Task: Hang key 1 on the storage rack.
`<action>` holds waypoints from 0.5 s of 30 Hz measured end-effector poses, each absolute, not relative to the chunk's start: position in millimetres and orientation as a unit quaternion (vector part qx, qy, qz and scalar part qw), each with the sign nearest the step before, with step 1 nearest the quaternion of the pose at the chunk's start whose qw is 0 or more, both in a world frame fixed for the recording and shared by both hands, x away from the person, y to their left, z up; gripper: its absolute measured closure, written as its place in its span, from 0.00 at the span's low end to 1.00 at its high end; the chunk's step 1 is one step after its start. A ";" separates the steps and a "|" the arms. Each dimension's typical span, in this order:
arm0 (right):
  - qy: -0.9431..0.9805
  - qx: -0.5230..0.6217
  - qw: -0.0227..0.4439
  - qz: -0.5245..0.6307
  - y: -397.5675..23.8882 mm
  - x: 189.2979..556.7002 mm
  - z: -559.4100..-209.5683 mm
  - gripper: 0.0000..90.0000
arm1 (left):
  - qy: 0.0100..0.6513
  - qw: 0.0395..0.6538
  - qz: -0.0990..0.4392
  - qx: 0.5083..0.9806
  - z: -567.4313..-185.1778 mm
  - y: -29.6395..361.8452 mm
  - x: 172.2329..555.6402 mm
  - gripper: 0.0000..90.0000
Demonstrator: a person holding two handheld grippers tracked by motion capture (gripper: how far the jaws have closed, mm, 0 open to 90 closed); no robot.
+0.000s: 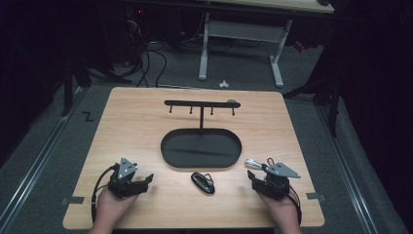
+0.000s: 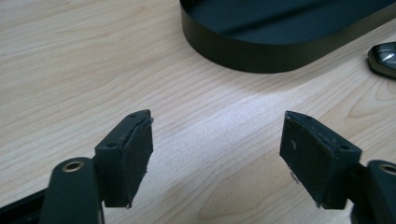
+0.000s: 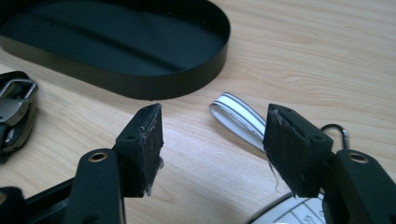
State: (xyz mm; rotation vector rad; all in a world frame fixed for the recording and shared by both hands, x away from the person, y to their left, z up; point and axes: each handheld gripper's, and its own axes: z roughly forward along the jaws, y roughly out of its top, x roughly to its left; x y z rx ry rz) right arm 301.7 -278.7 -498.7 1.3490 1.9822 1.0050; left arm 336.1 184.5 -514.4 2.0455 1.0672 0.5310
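i take the black oval tray (image 1: 168, 148) in the middle of the worktop (image 1: 131, 117) as my landmark. nearest to me, below the tray's left end, my left gripper (image 1: 146, 179) rests low on the wood with its jaws spread wide and nothing between them; in the left gripper view (image 2: 217, 149) there is only bare wood grain between the pads, with the tray's curved wall ahead and the dark key fob (image 2: 384, 58) at the right edge. below the tray's right end sits my right gripper (image 1: 252, 174), jaws partly open and closed on nothing. in the right gripper view (image 3: 215, 140) a silver-white key fob (image 3: 240, 119) lies on the wood just beyond the gap, its far end between the two pads' lines but not pressed by either; a thin black loop (image 3: 337, 130) shows past the right pad. from above, that silver key fob (image 1: 253, 163) lies just in front of the right gripper, near the tray's right end. between the two grippers, just below the tray's near rim and apart from it, lies a dark key fob (image 1: 202, 182) with a ring at its right end. the tray itself holds nothing. from its far side rises a black post carrying a hook bar (image 1: 200, 103) with four small hooks, all bare.
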 end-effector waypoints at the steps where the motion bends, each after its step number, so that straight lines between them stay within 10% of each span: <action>1: 0.737 0.497 0.267 0.373 -278.1 301.9 -499.1 0.41 | 0.419 0.377 0.207 0.800 -514.1 185.6 336.3 0.31; 15: 0.768 0.473 0.232 0.365 -256.8 301.5 -503.0 0.39 | 0.412 0.377 0.214 0.802 -514.0 184.5 337.4 0.31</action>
